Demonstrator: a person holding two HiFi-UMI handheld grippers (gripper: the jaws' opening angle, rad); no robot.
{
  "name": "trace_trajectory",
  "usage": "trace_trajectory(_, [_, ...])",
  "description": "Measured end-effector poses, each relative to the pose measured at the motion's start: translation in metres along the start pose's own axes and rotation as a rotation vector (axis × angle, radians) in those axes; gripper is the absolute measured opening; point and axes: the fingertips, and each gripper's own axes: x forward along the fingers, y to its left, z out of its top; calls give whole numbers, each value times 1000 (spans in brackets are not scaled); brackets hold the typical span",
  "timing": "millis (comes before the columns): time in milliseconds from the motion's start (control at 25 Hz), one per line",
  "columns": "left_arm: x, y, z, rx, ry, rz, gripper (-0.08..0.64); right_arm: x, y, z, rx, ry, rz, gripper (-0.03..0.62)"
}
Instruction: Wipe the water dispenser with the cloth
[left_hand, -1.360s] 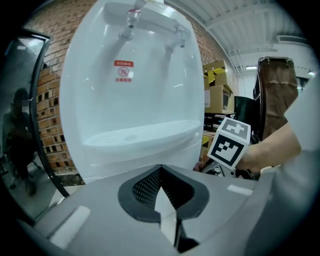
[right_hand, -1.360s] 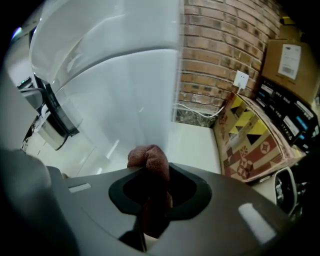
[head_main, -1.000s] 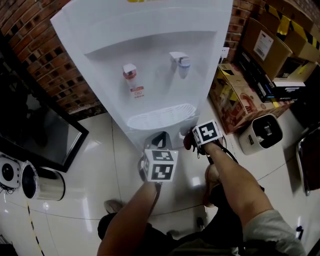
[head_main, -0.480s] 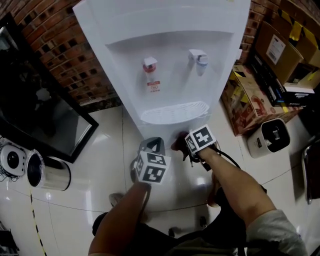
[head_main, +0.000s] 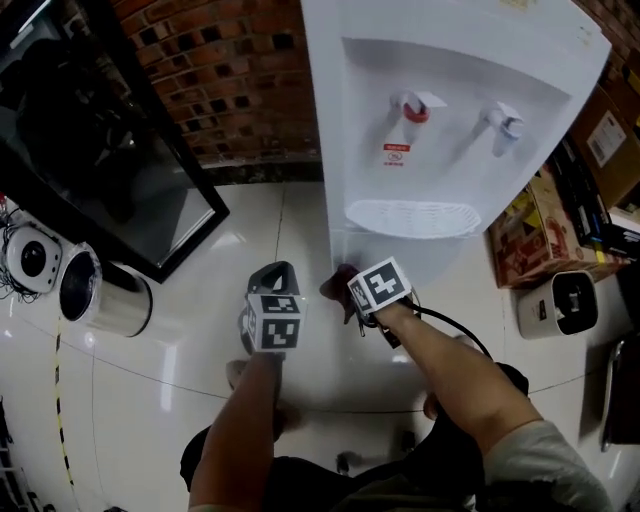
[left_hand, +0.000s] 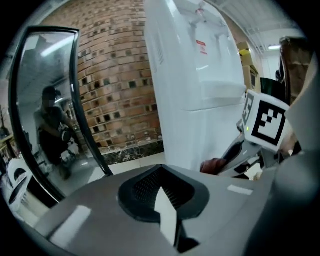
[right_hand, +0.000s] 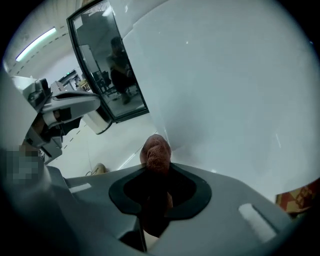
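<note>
Right tool (right_hand: 157, 167) clamped on brown cloth (right_hand: 156, 151) near water dispenser (head_main: 450, 120) base, left tool (left_hand: 167, 212) jaws together, empty, cardboard box (head_main: 525, 240) beside dispenser, metal canister (head_main: 100, 295) on floor

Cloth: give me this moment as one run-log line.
right claw: shut on cloth | cloth: at dispenser lower front, contact unclear | left claw: shut, empty

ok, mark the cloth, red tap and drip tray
cloth (right_hand: 156, 155), right gripper view, bunched end past the jaws
red tap (head_main: 414, 112), head view, its red collar
drip tray (head_main: 412, 218), head view, white grille
</note>
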Motion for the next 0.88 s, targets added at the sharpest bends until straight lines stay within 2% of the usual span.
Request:
trace_trajectory(200, [-7,15,-16,-44,17,25,0,32,21,11,-7,10,10,84])
trace_trajectory(360, [-12,22,-23,-83,27,38,0,57,25,3,10,48,-4,84])
trace_trajectory(640, [-4,10,-37,-46,68,8,0,69,4,-5,73,60,-56,84])
trace_trajectory(880, [5,-7,-19,-32,43,-15,0,46,-31,-9,150,30,-97,84])
